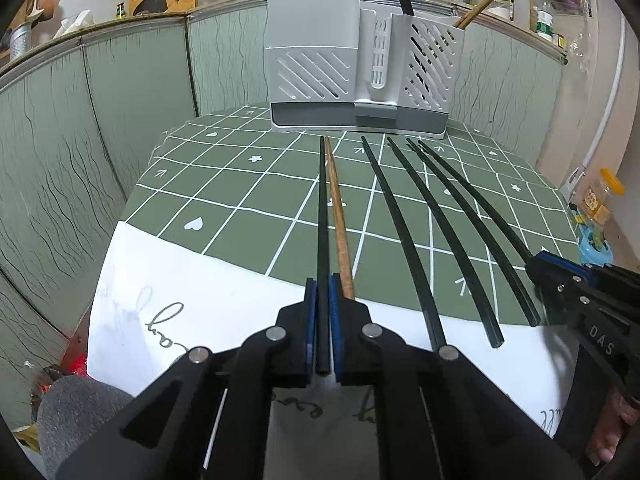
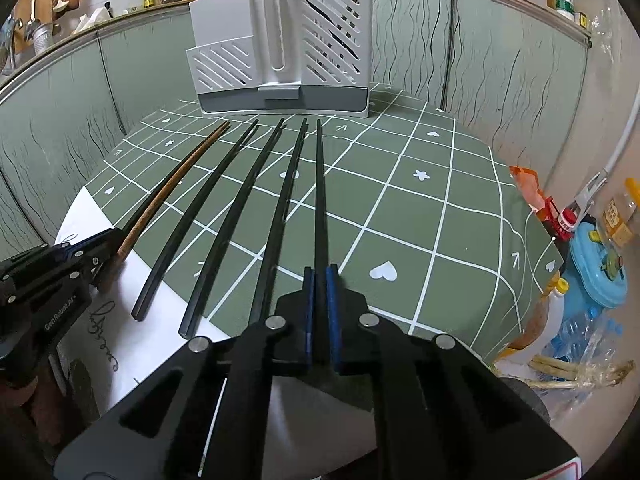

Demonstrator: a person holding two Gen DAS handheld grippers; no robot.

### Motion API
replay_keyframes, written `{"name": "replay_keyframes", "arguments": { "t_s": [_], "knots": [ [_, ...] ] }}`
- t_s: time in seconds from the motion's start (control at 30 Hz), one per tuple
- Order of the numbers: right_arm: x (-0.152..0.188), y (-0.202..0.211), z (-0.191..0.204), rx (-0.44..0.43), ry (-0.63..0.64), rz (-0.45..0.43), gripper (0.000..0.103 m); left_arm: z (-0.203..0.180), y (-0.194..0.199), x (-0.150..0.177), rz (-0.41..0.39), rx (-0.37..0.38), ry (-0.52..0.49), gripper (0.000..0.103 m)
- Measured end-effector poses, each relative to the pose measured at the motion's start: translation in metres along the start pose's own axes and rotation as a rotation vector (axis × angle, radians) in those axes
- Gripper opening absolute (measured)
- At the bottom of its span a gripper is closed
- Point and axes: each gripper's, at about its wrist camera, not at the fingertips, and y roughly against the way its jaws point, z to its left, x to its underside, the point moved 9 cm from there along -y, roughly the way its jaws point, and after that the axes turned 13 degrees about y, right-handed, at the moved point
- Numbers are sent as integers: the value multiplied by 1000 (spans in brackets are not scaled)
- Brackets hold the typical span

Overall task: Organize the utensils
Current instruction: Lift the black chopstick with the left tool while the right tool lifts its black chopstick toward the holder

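We hold our left gripper [image 1: 323,292] low over the white paper sheet [image 1: 180,280], its black linkage arms converging forward and its two blue-padded fingers [image 1: 310,312] pressed in on the near end of a long black chopstick [image 1: 322,220], which runs straight ahead between them. Our right gripper [image 2: 319,280] sits in the same pose to the right of that sheet, blue pads drawn in against a second black chopstick [image 2: 320,200]. From the left wrist view, our right gripper [image 1: 540,264] enters at the sheet's right edge, our bare hand [image 1: 616,436] gripping its handle. From the right wrist view, our left gripper [image 2: 106,240] reaches in over the sheet.
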Motion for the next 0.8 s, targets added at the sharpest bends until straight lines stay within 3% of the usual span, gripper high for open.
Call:
{"name": "replay_keyframes", "arguments": {
  "t_s": [0.8],
  "knots": [
    [-7,13,-8,-21,-7,-6,6,15,24,-23,-39,38,23,8]
  ]
}}
